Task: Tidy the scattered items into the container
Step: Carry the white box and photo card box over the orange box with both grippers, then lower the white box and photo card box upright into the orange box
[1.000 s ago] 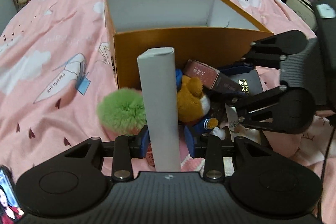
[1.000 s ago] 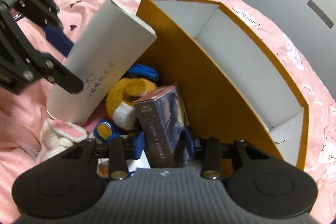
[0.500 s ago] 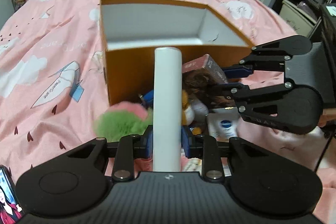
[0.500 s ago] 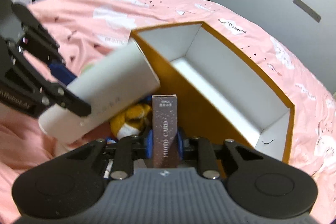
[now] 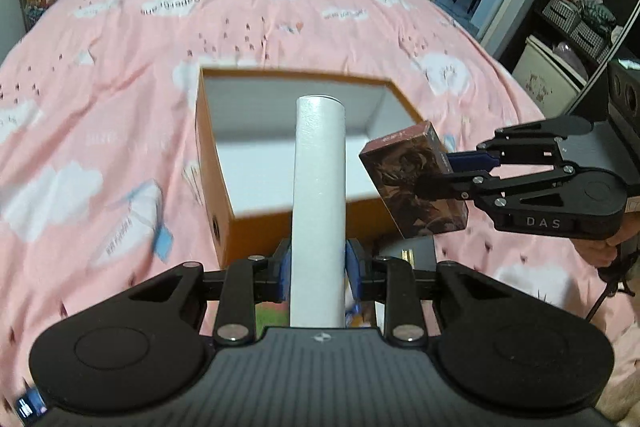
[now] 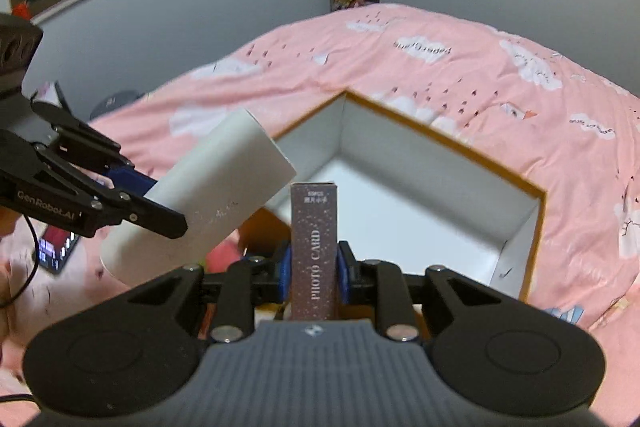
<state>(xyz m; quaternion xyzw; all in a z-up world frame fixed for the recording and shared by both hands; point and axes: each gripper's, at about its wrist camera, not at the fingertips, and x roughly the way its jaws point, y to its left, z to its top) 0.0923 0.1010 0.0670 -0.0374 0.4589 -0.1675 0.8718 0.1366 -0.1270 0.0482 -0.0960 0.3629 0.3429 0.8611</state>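
I have 2 items in the air, both hanging over the near edge of the orange box (image 5: 280, 223), whose white inside looks bare from both wrist views. My left gripper (image 5: 318, 267) pinches the white tube (image 5: 319, 187) low down between its blue pads, the tube standing up and leaning toward the opening. My right gripper (image 6: 314, 267) is clamped on the narrow sides of the photo card box (image 6: 314, 239), which stands on end between the pads. In the left view that card box sits just beside the tube's right side, so the 2 loads are close, and I judge a collision the main risk. To do this step well I would carry each one forward past the near wall before lowering, keep the tube to the left half and the card box to the right, tilt both down flat, and release only once each is low inside the walls. A black case (image 5: 408, 255) lies on the pink bedspread (image 5: 120, 67) by the box for later.
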